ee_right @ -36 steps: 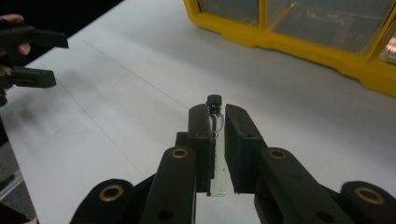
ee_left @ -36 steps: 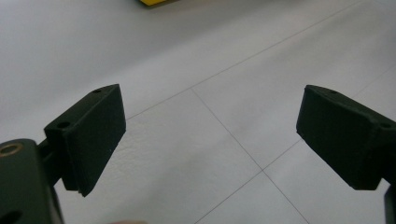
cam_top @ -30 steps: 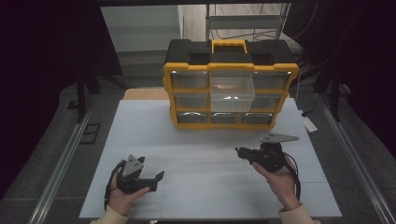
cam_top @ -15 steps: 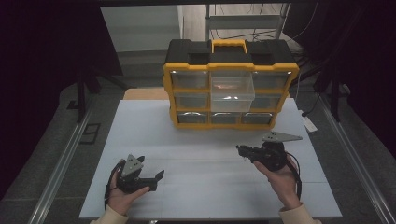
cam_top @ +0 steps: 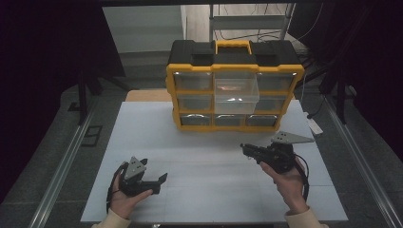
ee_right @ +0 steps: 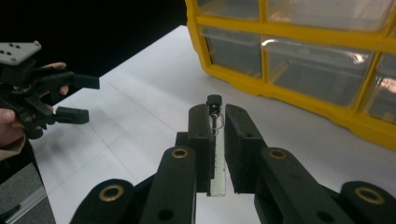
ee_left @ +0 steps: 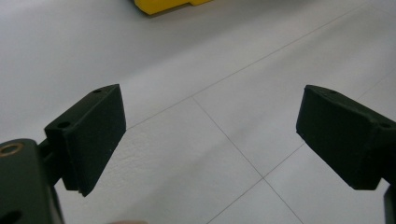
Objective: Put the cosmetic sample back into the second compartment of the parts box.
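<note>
Writing: no words or brand marks can be read on anything.
Left hand-held gripper [cam_top: 157, 183]: it sits low at the near left of the white counter [cam_top: 209, 152]. Its jaws are wide apart with nothing between them.
Right hand-held gripper [ee_right: 217, 135]: it is at the near right of the counter. Its jaws are squeezed tight on a small glass vial [ee_right: 216, 154].
Vial: it is thin and see-through with a black cap [ee_right: 214, 101]. The cap end sticks out past the jaw tips and points toward the box. If anything is inside it, I cannot tell.
Storage box [cam_top: 234, 90]: it is yellow and black with a yellow handle [cam_top: 233, 46] on top. It stands at the far middle of the counter, well apart from both grippers. It has rows of see-through drawers.
Open drawer [cam_top: 236, 92]: the middle drawer is pulled out a bit toward the near side. Something small and reddish lies in it, too blurry to name.
High view: it shows the whole box, both hands and both grippers at once. The vial is too small to make out there.
Right gripper view: it shows the vial up close, the low drawers, and the other gripper far off on the left.
Left gripper view: it shows the open jaws, thin lines on the counter and a yellow corner of the box.
</note>
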`<action>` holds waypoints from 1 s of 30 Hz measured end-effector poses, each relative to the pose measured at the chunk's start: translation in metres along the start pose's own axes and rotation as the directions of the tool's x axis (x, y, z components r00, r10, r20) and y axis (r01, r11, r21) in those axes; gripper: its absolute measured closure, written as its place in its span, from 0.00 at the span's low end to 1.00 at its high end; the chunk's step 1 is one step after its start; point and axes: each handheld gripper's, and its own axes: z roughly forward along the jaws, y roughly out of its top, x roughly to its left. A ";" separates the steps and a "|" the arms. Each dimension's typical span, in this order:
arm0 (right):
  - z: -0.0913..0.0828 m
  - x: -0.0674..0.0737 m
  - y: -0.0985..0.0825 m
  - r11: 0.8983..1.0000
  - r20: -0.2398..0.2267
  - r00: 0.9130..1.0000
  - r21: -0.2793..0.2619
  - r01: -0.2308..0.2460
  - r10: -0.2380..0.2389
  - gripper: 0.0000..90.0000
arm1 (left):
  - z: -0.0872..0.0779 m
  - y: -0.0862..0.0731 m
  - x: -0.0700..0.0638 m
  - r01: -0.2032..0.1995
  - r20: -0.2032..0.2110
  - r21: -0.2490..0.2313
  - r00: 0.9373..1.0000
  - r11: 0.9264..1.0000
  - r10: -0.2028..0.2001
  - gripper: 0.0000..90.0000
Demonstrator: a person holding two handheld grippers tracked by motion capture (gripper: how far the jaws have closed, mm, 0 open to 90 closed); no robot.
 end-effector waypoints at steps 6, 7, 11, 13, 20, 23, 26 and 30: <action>-0.005 0.002 0.005 0.999 0.001 1.000 -0.032 0.015 -0.015 0.91 | 0.001 0.001 0.000 0.000 0.002 0.004 1.000 1.000 0.000 0.10; -0.006 0.002 0.006 0.999 -0.001 1.000 -0.036 0.013 -0.013 0.91 | 0.001 0.001 0.000 0.000 0.003 0.005 1.000 1.000 0.000 0.10; -0.008 0.002 0.009 0.998 0.000 1.000 -0.059 0.021 -0.021 0.91 | 0.001 0.001 0.000 -0.001 0.003 0.003 1.000 1.000 0.001 0.10; -0.009 0.003 0.010 0.997 -0.001 1.000 -0.067 0.023 -0.023 0.91 | 0.001 0.001 0.000 -0.001 0.004 0.002 1.000 1.000 0.001 0.10; -0.012 0.006 0.015 0.996 -0.002 1.000 -0.086 0.030 -0.030 0.91 | 0.001 0.001 0.000 -0.006 0.007 0.004 1.000 1.000 0.006 0.10; -0.016 0.006 0.018 0.994 0.000 0.999 -0.102 0.034 -0.035 0.91 | 0.001 0.001 0.000 -0.009 0.007 0.004 1.000 1.000 0.009 0.10; -0.019 0.007 0.021 0.992 -0.001 0.999 -0.118 0.035 -0.036 0.91 | 0.001 0.001 0.000 -0.009 0.007 0.005 1.000 1.000 0.009 0.10; -0.020 0.009 0.025 0.990 -0.006 0.999 -0.133 0.047 -0.048 0.91 | 0.001 0.001 -0.001 -0.008 0.009 0.005 1.000 1.000 0.008 0.10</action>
